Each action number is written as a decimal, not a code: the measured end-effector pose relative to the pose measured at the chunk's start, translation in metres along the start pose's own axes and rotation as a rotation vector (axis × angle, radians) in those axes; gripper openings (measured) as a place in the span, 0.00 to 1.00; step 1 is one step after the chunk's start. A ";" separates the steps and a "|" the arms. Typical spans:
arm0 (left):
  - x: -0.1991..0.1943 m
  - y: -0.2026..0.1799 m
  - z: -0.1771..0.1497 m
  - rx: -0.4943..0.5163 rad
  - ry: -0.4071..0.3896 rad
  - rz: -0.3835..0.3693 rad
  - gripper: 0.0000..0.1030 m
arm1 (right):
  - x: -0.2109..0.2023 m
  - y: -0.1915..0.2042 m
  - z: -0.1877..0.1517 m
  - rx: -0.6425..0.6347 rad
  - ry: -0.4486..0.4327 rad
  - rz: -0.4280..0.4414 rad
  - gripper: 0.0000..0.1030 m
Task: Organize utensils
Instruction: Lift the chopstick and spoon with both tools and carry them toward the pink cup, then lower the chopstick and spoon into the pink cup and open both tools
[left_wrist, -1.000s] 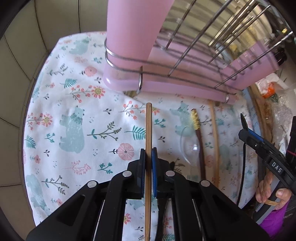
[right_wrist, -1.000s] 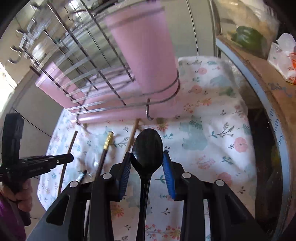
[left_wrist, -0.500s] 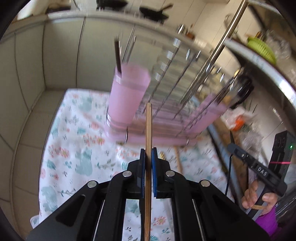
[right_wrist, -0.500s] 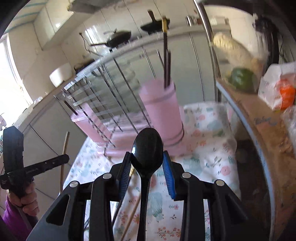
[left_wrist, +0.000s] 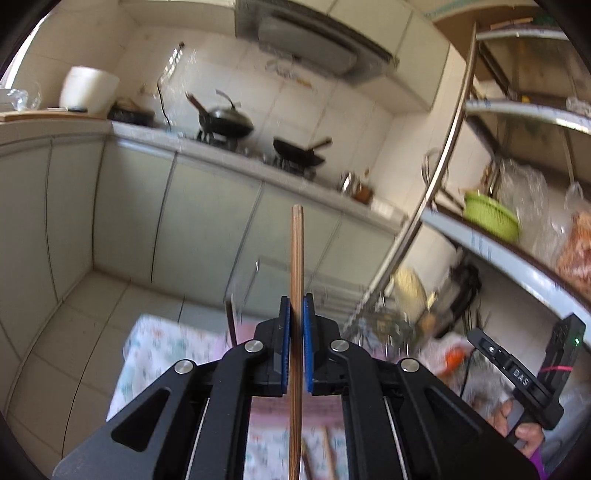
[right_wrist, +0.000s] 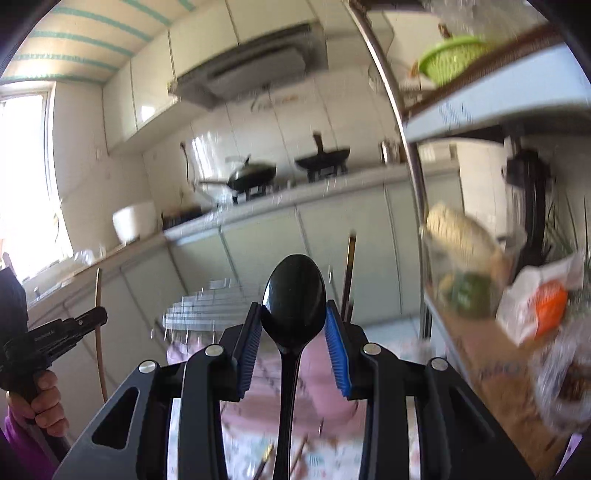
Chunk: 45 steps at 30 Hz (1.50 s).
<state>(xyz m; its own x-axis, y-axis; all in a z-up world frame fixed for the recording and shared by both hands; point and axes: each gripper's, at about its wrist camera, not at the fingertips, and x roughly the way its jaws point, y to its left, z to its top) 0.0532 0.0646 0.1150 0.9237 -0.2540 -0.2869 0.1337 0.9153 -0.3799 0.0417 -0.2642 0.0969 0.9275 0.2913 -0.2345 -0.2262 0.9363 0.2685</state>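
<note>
Pinching wooden chopstick (left_wrist: 296, 266) — left claw (left_wrist: 296, 306); right claw (right_wrist: 293, 321) clamps black spoon (right_wrist: 293, 302) — "DAS" on its body.

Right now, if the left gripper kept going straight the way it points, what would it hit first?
Probably the pale green cabinet doors under the counter. The left gripper, shut on a thin wooden chopstick, aims there with nothing nearer in that line, though blur leaves depth uncertain.
</note>
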 end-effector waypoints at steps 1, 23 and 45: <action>0.002 -0.001 0.007 -0.005 -0.024 0.005 0.05 | 0.001 0.000 0.006 -0.002 -0.027 -0.008 0.33; 0.075 -0.008 0.048 0.069 -0.365 0.200 0.05 | 0.054 -0.022 0.047 0.004 -0.270 -0.106 0.33; 0.086 0.013 -0.021 0.109 -0.213 0.197 0.05 | 0.081 -0.039 -0.003 0.002 -0.215 -0.150 0.33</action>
<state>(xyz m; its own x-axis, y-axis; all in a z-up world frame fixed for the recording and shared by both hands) 0.1271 0.0482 0.0667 0.9886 -0.0074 -0.1505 -0.0286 0.9714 -0.2357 0.1245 -0.2768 0.0647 0.9925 0.1011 -0.0681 -0.0813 0.9654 0.2479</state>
